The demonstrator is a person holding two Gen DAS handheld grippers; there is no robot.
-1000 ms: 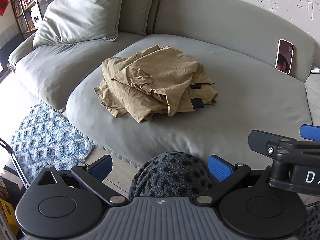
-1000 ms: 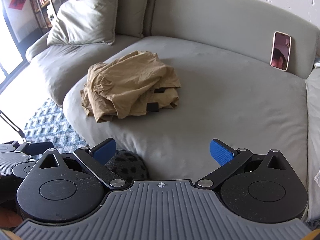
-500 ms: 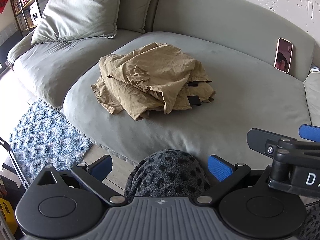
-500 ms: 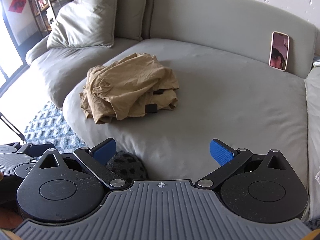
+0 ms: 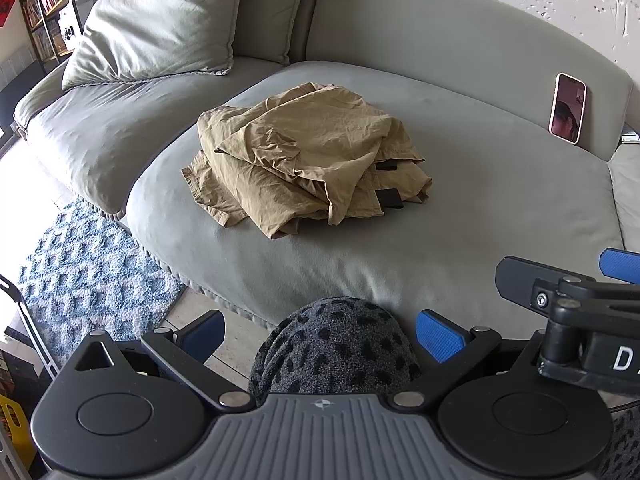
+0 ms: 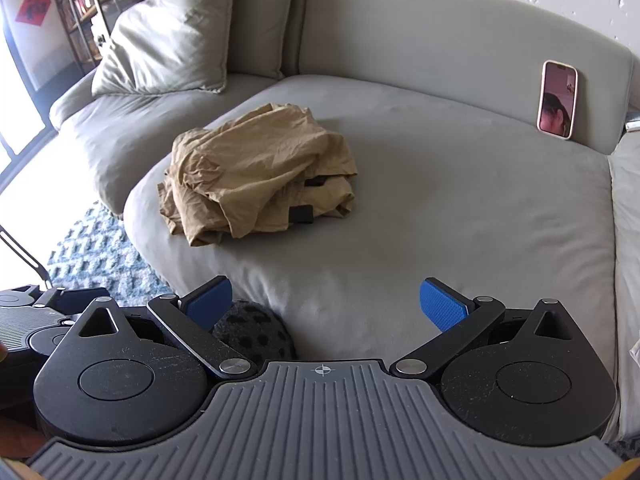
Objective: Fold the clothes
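Note:
A crumpled tan garment (image 5: 308,160) with black tabs lies in a heap on the grey sofa seat (image 5: 480,208); it also shows in the right wrist view (image 6: 256,172). My left gripper (image 5: 320,332) is open and empty, short of the sofa's front edge, well apart from the garment. My right gripper (image 6: 326,304) is open and empty, over the seat's front edge, to the right of the heap. The right gripper's blue fingertip (image 5: 622,262) shows at the right of the left wrist view.
A phone (image 5: 567,108) leans upright on the sofa back at the right. A large cushion (image 5: 160,28) sits at the back left. A knee in grey spotted fabric (image 5: 332,348) is just below the left gripper. A blue rug (image 5: 88,272) lies on the floor.
Both grippers have moved a little forward toward the sofa; the garment sits slightly lower and nearer in both views. Both stay open.

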